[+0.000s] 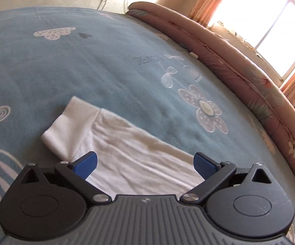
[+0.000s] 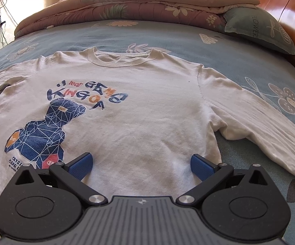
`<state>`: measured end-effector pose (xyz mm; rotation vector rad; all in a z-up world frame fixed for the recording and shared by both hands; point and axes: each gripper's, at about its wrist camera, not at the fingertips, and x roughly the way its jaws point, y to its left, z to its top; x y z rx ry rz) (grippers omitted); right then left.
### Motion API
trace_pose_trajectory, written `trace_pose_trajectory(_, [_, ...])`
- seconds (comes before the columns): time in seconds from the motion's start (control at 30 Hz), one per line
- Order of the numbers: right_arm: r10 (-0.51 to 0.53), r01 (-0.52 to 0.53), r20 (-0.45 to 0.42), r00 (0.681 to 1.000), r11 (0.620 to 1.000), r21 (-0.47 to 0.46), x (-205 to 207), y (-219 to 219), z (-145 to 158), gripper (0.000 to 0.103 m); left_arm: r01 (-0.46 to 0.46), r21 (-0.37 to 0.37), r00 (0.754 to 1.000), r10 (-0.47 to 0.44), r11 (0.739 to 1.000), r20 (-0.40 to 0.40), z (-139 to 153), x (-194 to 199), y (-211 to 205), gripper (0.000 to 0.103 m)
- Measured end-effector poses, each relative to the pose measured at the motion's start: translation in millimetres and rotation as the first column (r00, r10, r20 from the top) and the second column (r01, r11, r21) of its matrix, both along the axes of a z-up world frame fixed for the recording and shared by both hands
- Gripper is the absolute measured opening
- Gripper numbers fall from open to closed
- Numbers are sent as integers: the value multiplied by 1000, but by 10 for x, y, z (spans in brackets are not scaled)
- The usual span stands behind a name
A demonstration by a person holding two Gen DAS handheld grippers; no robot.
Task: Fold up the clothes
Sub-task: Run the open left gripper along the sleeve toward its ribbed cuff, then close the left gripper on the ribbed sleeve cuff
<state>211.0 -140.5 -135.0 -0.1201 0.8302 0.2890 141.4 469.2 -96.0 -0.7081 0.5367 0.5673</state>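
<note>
A white long-sleeved shirt (image 2: 143, 110) with a blue bear print lies flat, front up, on the blue bed sheet (image 2: 167, 34), collar toward the far side. Its right sleeve (image 2: 255, 126) stretches out toward the lower right. My right gripper (image 2: 141, 164) is open over the shirt's lower body, blue pads wide apart. In the left wrist view a white sleeve (image 1: 114, 151) with its cuff (image 1: 69, 126) lies on the sheet (image 1: 65, 65). Above that sleeve my left gripper (image 1: 145, 165) stands open, nothing between its pads.
A folded floral quilt (image 2: 139, 4) runs along the far side of the bed, also seen as the quilt (image 1: 239, 67) by the window (image 1: 270, 20). A green pillow (image 2: 261, 28) rests against the wooden headboard (image 2: 290, 10) at the right. Cables hang on the wall at left.
</note>
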Motion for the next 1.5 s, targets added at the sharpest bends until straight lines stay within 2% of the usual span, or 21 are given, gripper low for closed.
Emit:
trace_pose_trajectory(0.1, [22,-17,-57,998,997,80,6,2,79,103,39,54,999,-40,998,22,148,200,-41,101])
trace_pose_trajectory(0.2, [61,-45,-76,995,980,196,-26,-17,114,103,44,42,999,-44,998,7,86,381,27,101])
trace_pose_trajectory(0.33, [69,-52,-81,994,978,200,-20,2,95,103,-4,-17,999,3,1000,-37,-193,490,212,101])
trace_pose_trajectory(0.43, [76,-62,-73,994,982,181,-29,28,78,103,-42,37,998,44,998,-48,-293,479,293,101])
trace_pose_trajectory(0.5, [86,-76,-58,995,986,151,-42,63,60,103,-82,79,993,89,993,-83,-271,503,344,101])
trace_pose_trajectory(0.57, [97,-92,-43,994,989,119,-54,101,40,103,-99,63,991,104,993,-86,-216,521,329,101])
trace_pose_trajectory(0.6, [103,-99,-36,994,990,102,-62,119,31,103,-89,61,992,94,994,-82,-178,533,282,101])
trace_pose_trajectory(0.73, [112,-111,-16,994,992,61,-90,165,9,103,67,3,998,-67,998,-6,-35,527,-83,101])
trace_pose_trajectory(0.83, [112,-111,-10,994,992,57,-99,167,3,103,203,-62,978,-199,977,58,16,558,-442,101])
trace_pose_trajectory(0.9, [112,-111,-8,994,992,58,-100,165,1,103,284,-74,958,-280,956,55,-3,615,-674,101])
trace_pose_trajectory(1.0, [113,-112,-6,994,992,57,-102,166,-2,103,309,-97,950,-311,946,-7,-134,643,-883,101])
trace_pose_trajectory(1.07, [113,-113,-5,994,992,55,-103,170,-4,103,294,-122,954,-298,948,-22,-229,577,-911,101])
trace_pose_trajectory(1.23, [117,-116,-10,993,992,55,-104,165,-4,103,269,-133,960,-277,954,-42,-78,373,-919,101])
trace_pose_trajectory(1.33, [116,-115,-12,993,992,53,-104,169,-1,103,221,-125,975,-220,967,21,46,178,-827,101])
trace_pose_trajectory(1.5, [115,-114,-11,993,992,47,-107,177,-3,103,109,-231,992,-91,967,86,-143,-150,-580,101])
